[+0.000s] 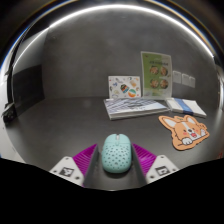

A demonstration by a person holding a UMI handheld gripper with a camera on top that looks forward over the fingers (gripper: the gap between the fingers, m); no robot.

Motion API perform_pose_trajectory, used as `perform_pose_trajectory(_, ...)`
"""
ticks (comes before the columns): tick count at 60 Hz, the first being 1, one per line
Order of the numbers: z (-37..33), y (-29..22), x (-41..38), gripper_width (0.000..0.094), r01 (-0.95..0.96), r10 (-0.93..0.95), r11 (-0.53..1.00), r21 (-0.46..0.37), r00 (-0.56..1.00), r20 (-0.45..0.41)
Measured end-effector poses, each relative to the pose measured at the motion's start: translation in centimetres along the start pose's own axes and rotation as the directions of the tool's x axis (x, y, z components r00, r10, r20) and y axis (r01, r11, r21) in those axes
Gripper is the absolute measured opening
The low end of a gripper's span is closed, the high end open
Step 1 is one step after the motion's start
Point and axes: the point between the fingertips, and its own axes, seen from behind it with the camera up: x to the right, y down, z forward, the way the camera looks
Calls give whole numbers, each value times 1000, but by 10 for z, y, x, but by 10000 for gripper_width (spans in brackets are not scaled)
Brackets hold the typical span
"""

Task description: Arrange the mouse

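A pale mint-green mouse (pixel 116 154) with a dotted shell lies on the grey table, between the fingers of my gripper (pixel 116 150). Its far end reaches a little beyond the fingertips. The magenta pads (pixel 88 158) stand close on either side of it, with a narrow dark gap showing at each side. The gripper is open about the mouse, which rests on the table. A corgi-shaped mouse pad (pixel 183 130) lies flat on the table, ahead and to the right of the fingers.
A stack of papers and booklets (pixel 150 107) lies beyond the mouse, with an upright card (pixel 156 74) and a smaller illustrated card (pixel 124 87) behind it against the wall. A dark object (pixel 10 114) sits at the far left.
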Motion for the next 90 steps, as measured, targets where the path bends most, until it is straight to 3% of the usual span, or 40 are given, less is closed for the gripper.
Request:
perform_pose_trajectory(3,0,-2,0,531,-9,10,1000,27,1000,-30)
perform_pose_trajectory(13,-2,0,-2,448,-41,39,999,-15,992,-116)
perform_pose_trajectory(20,-14,-12,-26,422,-57,55,998,-40,997,-50)
perform_pose_trajectory(24,-33,-48,-31,420,-44,45,999,15,999,-29)
perform_pose_trajectory(29,-66,-111,-5,420,-7,15,993,121,998,-62)
perform_pose_trajectory(34,-100,-180,54,419,38,-1,967,251,989,-148)
perform_pose_trajectory(41,-109,-218,159,417,125,-42,947,295,961,-274)
perform_pose_trajectory(45,-109,-204,206,415,89,-12,959,268,961,-278)
perform_pose_trajectory(51,-55,-148,251,415,-19,53,984,175,980,-193)
perform_pose_trajectory(62,1,-76,281,419,-43,45,999,14,991,-126)
perform_pose_trajectory(86,32,-25,292,424,-72,57,984,-161,994,-92)
perform_pose_trajectory(90,32,-24,292,477,-68,53,983,-168,995,-90)
